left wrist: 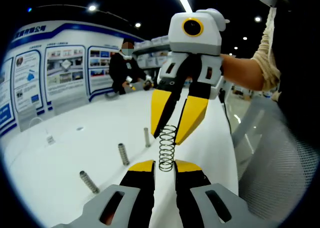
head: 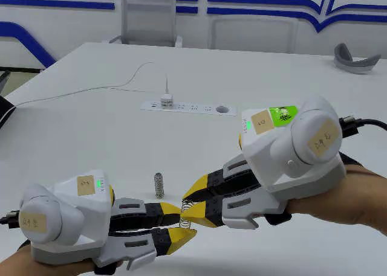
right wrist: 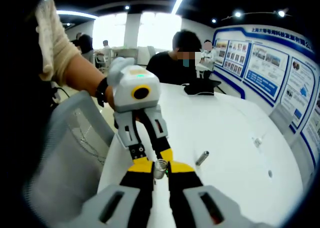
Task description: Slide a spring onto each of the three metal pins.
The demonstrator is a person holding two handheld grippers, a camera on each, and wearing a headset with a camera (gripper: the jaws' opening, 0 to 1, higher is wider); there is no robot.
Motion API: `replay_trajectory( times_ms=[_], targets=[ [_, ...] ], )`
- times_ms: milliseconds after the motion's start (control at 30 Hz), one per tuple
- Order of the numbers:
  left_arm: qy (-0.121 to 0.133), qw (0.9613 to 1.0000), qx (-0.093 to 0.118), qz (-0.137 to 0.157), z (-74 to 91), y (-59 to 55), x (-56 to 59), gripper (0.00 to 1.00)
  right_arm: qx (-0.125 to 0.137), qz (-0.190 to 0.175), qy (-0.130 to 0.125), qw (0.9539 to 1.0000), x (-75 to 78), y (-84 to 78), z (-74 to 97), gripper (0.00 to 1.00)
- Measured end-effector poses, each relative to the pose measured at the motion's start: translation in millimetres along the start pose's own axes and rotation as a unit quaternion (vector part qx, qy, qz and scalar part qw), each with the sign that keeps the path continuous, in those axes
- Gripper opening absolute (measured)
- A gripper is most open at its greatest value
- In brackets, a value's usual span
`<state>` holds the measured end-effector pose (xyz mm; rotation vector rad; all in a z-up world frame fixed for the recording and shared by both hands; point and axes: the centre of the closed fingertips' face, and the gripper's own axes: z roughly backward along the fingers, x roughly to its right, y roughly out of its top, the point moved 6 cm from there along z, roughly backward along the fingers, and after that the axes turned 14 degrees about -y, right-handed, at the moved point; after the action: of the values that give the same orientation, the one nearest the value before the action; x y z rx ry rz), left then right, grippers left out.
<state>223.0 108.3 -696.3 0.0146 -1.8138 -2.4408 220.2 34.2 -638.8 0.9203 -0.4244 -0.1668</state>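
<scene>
A loose steel spring (left wrist: 167,148) hangs between my two grippers above the white table (head: 91,131). My left gripper (left wrist: 165,166) is shut on its lower end, and my right gripper (left wrist: 168,137) comes in from the opposite side, shut on its upper end. In the head view the yellow tips of the left gripper (head: 178,223) and right gripper (head: 186,205) meet around the spring (head: 188,221). Two pins (left wrist: 123,154) (left wrist: 89,182) carry springs; a third pin (left wrist: 146,137) is bare. One sprung pin (head: 159,184) stands just behind the tips. The right gripper view looks down the spring's end (right wrist: 160,168).
A white power strip (head: 187,107) with a plugged cable lies mid-table. Two grey chairs (head: 149,16) stand behind the far edge, and a grey curved object (head: 357,60) rests at the far right. A person (right wrist: 182,58) sits at the table's other end.
</scene>
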Motion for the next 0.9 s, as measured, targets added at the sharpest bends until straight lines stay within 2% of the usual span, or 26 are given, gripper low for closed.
replay_trajectory(
  times_ms=[500, 900],
  targets=[
    [0.015, 0.9999, 0.001, 0.008, 5.8, 0.1, -4.5, 0.25, -0.007, -0.006, -0.014, 0.9999, 8.6, -7.8, 8.2, 0.12],
    [0.027, 0.9994, 0.003, 0.019, 11.5, -3.5, -7.1, 0.36, -0.022, -0.017, -0.040, 0.9988, 21.4, -20.4, 20.0, 0.12]
  ],
)
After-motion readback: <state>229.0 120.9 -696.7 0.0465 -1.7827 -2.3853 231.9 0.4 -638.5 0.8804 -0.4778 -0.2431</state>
